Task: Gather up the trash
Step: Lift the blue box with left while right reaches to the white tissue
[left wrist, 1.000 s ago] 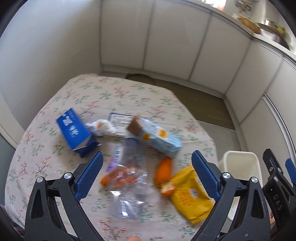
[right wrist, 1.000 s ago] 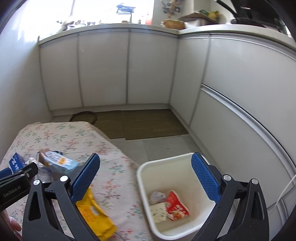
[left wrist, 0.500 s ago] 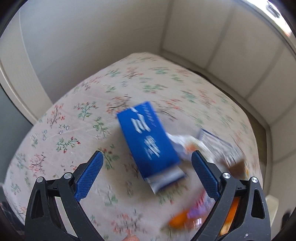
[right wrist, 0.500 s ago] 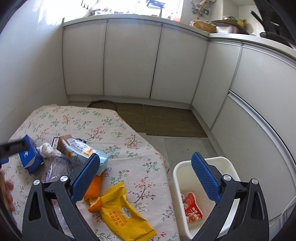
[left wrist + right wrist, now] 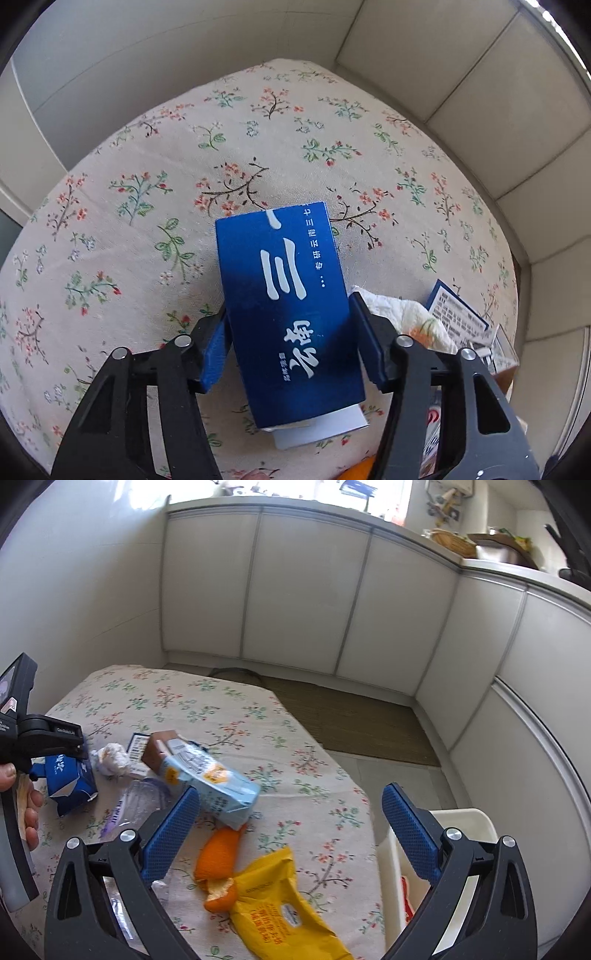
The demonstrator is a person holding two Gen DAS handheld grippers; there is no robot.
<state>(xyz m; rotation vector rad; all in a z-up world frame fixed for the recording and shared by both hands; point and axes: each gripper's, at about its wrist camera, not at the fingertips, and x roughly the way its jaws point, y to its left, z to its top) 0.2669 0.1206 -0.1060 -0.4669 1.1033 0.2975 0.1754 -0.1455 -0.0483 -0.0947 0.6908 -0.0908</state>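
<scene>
A: Blue box (image 5: 291, 314), then: what does it look like?

B: A deep blue carton printed with large white characters and a line of small white text along one long edge. It lies flat on the flowered cloth of the desk (image 5: 155, 155), and a white flap or insert sticks out of its near end.

A: And the left gripper (image 5: 291, 339)?

B: Its fingers (image 5: 214, 350) have just been closing, with the box between them. The blue pads now sit against both long sides of the box, so it is gripped while it rests on the desk.

A: The right gripper (image 5: 291, 834)?

B: Its fingers stand wide apart with nothing between them, above the yellow packet (image 5: 280, 904) and the orange peel (image 5: 218, 864).

A: What is hard to make out?

B: In the left wrist view the box's far bottom edge is behind the white flap, and the crumpled tissue (image 5: 406, 314) and a printed leaflet (image 5: 458, 317) are partly behind the right finger. In the right wrist view the box shows only as a torn blue end under the left gripper. The clear plastic wrapper (image 5: 136, 805) is faint, the pale blue carton (image 5: 210, 779) overlaps the peel, and the white bin (image 5: 476, 827) is cut off by the right finger, with only a scrap of red showing inside it.
</scene>
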